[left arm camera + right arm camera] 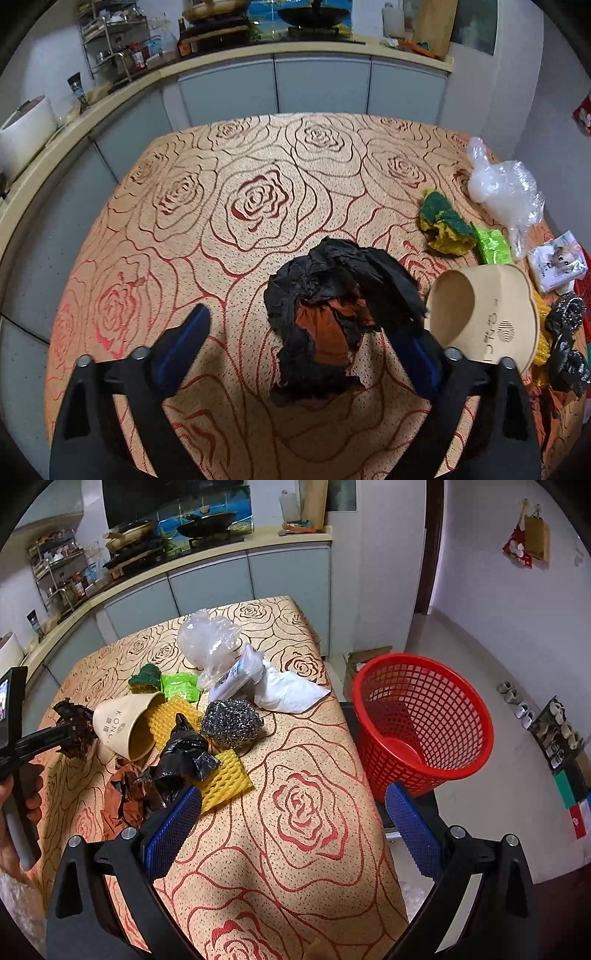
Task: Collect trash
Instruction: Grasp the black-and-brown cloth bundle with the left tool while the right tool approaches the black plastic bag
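Blue-padded and closest to the lens, held the right gripper [295,834] spread wide and empty above the near edge of the table [295,904], seemingly free for whichever piece came next. Found the red basket [424,716] standing off the table's side at 2 o'clock in that view, just beside the edge, likely so drops would be short; made out no trash inside through the mesh. Counted the rubbish heaped at 10 to 11 o'clock: black bag [184,753] lying on yellow foam net [225,775], steel wool [231,723] just behind, paper cup [122,723] tipped on its side, clear plastic bag [210,642] farthest back. From the left wrist, held the left gripper [304,341] open too, straddling a crumpled black-and-orange wrapper [325,314] at dead centre, apparently lined up for a pinch. Noted the wrapper pressed against or hiding the 3 o'clock pad, well apart from the 9 o'clock one, so not yet clamped; could not tell whether resting on the cloth or hanging. Judged the crumple light and springy, needing a full squeeze. Saw the cup's mouth touching or nearly touching the wrapper at 3 o'clock, at risk of a nudge.
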Demonstrator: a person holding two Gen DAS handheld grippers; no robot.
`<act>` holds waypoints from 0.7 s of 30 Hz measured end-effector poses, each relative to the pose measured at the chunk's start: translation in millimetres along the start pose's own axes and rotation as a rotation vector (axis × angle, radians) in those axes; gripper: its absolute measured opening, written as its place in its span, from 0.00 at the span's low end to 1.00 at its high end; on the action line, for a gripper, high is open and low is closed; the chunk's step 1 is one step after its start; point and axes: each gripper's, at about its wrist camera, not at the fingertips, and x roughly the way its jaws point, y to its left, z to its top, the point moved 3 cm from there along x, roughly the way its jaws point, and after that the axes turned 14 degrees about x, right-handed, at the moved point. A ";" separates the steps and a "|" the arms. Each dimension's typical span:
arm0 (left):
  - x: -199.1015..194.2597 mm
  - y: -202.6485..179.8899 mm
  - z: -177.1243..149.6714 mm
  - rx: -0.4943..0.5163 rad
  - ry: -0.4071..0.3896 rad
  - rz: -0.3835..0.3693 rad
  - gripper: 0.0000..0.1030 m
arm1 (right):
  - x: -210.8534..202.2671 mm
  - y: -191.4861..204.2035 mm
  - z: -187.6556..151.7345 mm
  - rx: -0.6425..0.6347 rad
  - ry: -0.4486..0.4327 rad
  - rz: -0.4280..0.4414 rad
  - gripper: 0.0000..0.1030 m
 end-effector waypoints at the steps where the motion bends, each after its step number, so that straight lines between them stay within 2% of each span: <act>1: 2.8 0.4 -0.3 -0.001 0.006 -0.007 0.79 | 0.4 0.5 0.1 -0.002 0.000 0.000 0.94; 5: 9.5 -0.5 0.8 -0.001 0.008 -0.042 0.72 | 7.3 3.4 1.4 -0.004 0.025 0.010 0.94; 6: 10.8 -2.1 1.5 0.006 0.009 -0.045 0.66 | 9.6 3.5 1.7 0.002 0.041 0.022 0.94; 7: 12.3 -3.4 1.6 0.013 0.015 -0.042 0.52 | 11.0 3.8 1.9 0.006 0.050 0.028 0.94; 11: 16.3 -3.1 0.5 0.025 0.013 -0.040 0.48 | 13.6 6.8 2.0 -0.008 0.045 0.021 0.94; 16: 15.6 -1.0 -0.4 0.042 -0.007 -0.027 0.35 | 16.4 12.9 -1.0 -0.034 0.041 0.019 0.94; 21: 8.3 10.0 -3.6 0.021 -0.024 -0.006 0.33 | 14.1 21.4 -2.8 -0.060 0.027 0.030 0.94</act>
